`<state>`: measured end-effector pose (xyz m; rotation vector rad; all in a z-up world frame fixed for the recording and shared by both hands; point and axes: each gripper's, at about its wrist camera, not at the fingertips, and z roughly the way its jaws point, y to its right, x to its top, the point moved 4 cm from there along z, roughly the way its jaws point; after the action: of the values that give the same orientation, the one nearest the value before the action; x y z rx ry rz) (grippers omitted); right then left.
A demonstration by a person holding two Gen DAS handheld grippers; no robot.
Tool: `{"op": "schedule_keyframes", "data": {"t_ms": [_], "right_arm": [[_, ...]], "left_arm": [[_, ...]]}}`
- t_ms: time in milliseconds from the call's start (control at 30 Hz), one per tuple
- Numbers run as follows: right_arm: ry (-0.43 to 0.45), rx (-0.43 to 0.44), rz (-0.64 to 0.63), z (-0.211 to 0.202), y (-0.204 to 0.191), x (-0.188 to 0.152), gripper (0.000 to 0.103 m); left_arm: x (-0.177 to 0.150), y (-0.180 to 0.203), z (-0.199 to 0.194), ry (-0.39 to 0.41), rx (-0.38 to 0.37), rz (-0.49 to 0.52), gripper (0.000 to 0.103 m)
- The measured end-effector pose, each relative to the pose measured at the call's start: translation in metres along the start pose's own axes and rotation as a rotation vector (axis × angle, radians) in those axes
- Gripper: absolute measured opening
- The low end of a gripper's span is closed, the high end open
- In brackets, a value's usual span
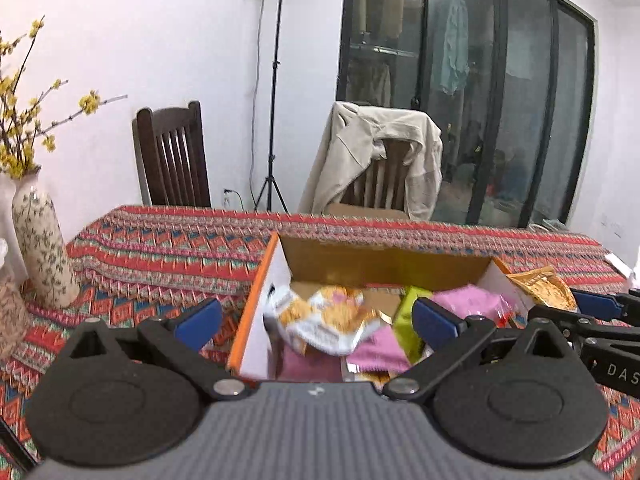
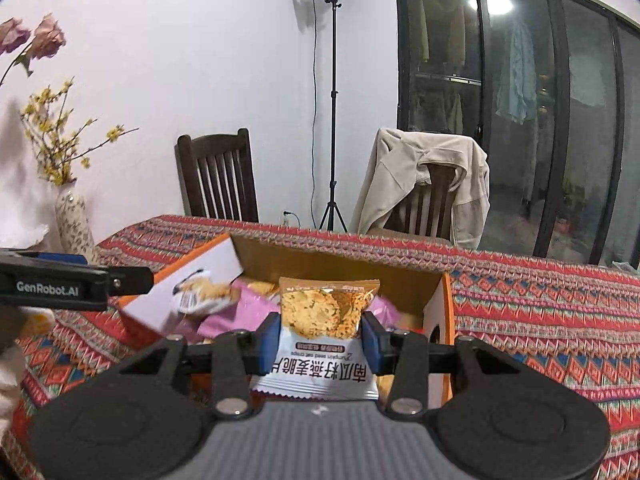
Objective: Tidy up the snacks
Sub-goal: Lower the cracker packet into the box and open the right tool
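While right gripper [image 2: 320,330] clamps one crisp packet [image 2: 320,320] | one box [image 2: 440,312] | two chairs [image 2: 218,176]

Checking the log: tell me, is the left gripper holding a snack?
No, the left gripper has its jaws wide apart, empty, above the open cardboard box.

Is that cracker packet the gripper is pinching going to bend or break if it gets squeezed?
The cracker packet stands upright between the right gripper pads without drooping, so it is probably fairly stiff and light. The round crisps visible through its clear window look thin, so a hard squeeze could likely crack them. Its glossy wrapper may be a little slippery.
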<state>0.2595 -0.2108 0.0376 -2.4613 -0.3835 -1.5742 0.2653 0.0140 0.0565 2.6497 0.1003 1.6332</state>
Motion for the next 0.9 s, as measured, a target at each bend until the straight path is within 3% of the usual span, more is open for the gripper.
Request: {"op": "schedule_keyframes", "data": {"t_ms": [400, 567, 900], "right_arm": [[0.016, -0.022, 0.054, 0.059, 0.017, 0.038, 0.042], [0.008, -0.023, 0.092, 0.087, 0.022, 0.040, 0.042], [-0.035, -0.023, 0.094, 0.120, 0.029, 0.019, 0.042]], "left_arm": [[0.039, 0.001, 0.053, 0.027, 0.059, -0.078, 0.103], [0.036, 0.000, 0.071, 0.037, 0.066, -0.109, 0.103], [0.018, 0.000, 0.090, 0.024, 0.071, -0.042, 0.103]]}}
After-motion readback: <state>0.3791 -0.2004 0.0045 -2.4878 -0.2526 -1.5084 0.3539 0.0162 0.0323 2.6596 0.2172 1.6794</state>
